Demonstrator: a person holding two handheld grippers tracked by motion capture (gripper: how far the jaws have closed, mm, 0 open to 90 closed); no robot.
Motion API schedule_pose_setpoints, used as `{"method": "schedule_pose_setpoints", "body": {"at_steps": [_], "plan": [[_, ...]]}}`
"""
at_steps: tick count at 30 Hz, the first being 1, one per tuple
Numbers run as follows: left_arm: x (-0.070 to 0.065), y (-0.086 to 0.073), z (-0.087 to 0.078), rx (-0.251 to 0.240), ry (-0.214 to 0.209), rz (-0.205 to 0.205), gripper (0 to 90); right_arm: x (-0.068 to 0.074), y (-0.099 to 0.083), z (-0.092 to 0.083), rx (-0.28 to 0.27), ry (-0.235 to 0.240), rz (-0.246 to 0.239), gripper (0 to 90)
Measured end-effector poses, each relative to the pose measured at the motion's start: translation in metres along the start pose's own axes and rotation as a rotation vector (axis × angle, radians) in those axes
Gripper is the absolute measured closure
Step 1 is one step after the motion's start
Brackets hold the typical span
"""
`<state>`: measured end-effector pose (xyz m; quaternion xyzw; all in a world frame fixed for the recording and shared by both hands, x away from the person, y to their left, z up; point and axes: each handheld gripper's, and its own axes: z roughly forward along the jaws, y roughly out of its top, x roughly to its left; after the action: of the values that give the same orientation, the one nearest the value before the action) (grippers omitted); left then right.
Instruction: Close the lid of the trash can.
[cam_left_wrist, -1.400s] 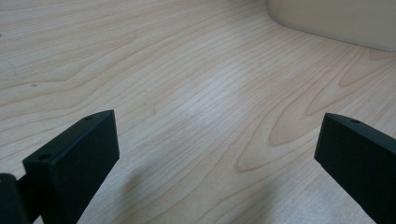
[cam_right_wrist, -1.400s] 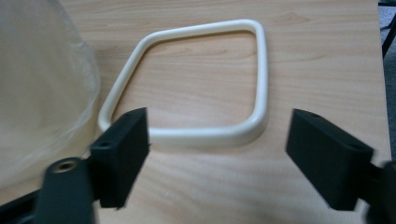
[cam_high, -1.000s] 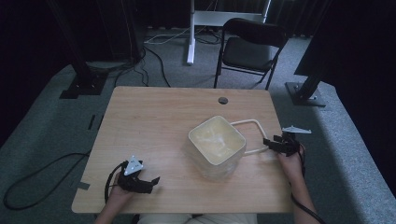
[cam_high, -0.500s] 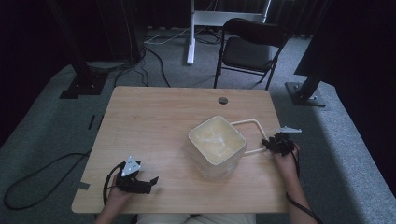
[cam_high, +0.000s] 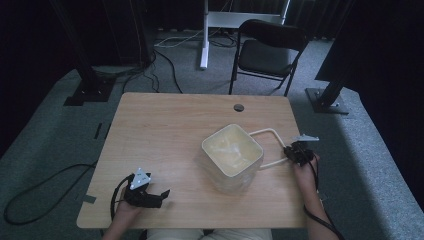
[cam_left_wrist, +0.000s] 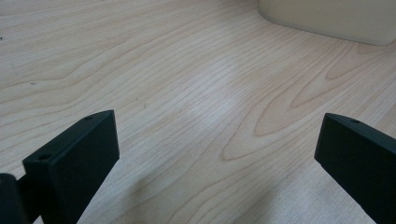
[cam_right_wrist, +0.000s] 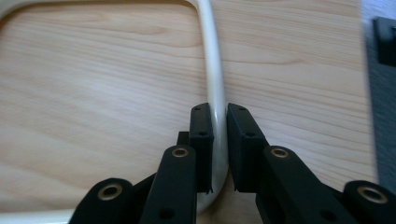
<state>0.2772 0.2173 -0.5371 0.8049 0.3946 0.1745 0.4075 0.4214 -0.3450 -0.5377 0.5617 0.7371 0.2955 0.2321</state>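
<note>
Jaws of my right tool (cam_right_wrist: 218, 140) have just been closing; they now pinch the cream wire handle (cam_right_wrist: 215, 88) of the square cream plastic basket (cam_high: 233, 158) mid-counter, ready to pull; left tool (cam_left_wrist: 217, 158) spread, idle near-left.

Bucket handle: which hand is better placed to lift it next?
Right. The right gripper has just been closing, fingers on either side of the white handle. The left gripper rests open on the table, away from the bucket.

table (cam_high: 165, 130): matt wood grain | bucket (cam_high: 232, 157): smooth cream plastic | handle (cam_right_wrist: 215, 70): glossy
</note>
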Motion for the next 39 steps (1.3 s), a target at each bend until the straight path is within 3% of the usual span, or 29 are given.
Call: {"method": "schedule_pose_setpoints", "body": {"at_steps": [8,15,21,28,39], "plan": [[0.003,-0.001,-0.001,-0.001,0.008,-0.008,0.2,-0.019,0.004,-0.012,-0.03,-0.019,0.077,81.4],[0.003,-0.003,-0.003,-0.002,0.009,-0.003,0.3,-0.035,0.015,-0.036,-0.099,-0.074,0.131,81.5],[0.004,-0.003,-0.003,-0.003,0.011,-0.002,0.2,-0.041,0.03,-0.056,-0.156,-0.088,0.159,81.5],[0.003,-0.004,-0.003,0.002,0.012,0.002,0.2,-0.034,0.051,-0.078,-0.214,-0.068,0.157,81.5],[0.003,-0.004,-0.002,0.011,0.014,0.005,0.2,0.002,0.075,-0.102,-0.27,0.027,0.094,81.5]]}}
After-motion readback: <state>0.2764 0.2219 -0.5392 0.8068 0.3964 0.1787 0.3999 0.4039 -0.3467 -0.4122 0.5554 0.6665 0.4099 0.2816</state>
